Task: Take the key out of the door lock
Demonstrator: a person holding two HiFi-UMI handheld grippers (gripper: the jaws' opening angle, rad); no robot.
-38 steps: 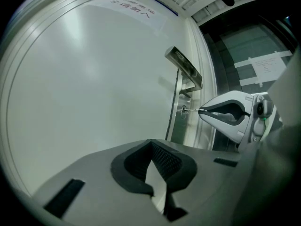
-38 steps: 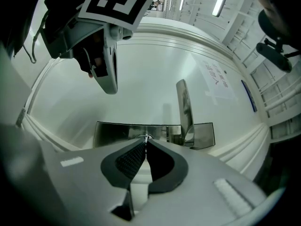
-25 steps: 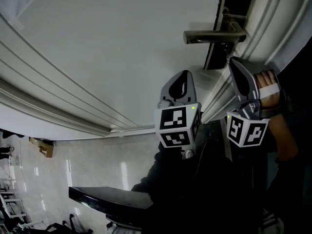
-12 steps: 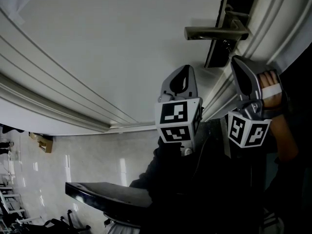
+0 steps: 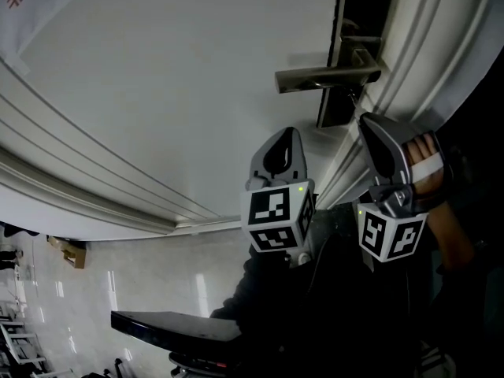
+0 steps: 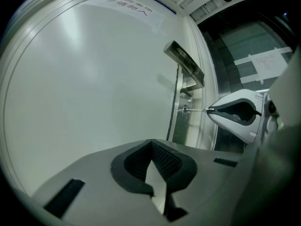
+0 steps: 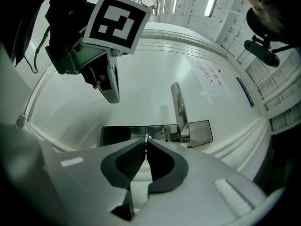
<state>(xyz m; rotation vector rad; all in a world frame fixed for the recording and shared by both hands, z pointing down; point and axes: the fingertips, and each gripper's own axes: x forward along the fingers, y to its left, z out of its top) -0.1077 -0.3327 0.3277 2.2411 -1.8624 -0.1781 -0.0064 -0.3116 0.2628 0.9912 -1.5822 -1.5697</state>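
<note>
The white door [image 5: 173, 77] carries a dark metal lock plate [image 5: 340, 53] with a lever handle [image 5: 323, 77]. In the left gripper view a thin key [image 6: 196, 110] spans from the keyhole [image 6: 185, 109] to the tip of my right gripper [image 6: 209, 110], which is shut on it. I cannot tell how deep the key sits in the lock. The right gripper view shows the key's metal end [image 7: 146, 136] pinched at the jaw tips, in front of the lock plate [image 7: 117, 134]. My left gripper [image 5: 285, 132] hangs left of the lock, shut on nothing, off the door.
The door frame mouldings [image 5: 409, 46] run just right of the lock. The handle [image 7: 178, 112] juts out above the keyhole. A paper notice [image 7: 214, 81] is stuck higher on the door. A shiny tiled floor [image 5: 118, 274] and a dark chair edge [image 5: 173, 325] lie below.
The head view has shifted, so door and grippers sit slightly lower and more to the left. Both grippers stay about where they were relative to the lock, the right one still at the keyhole.
</note>
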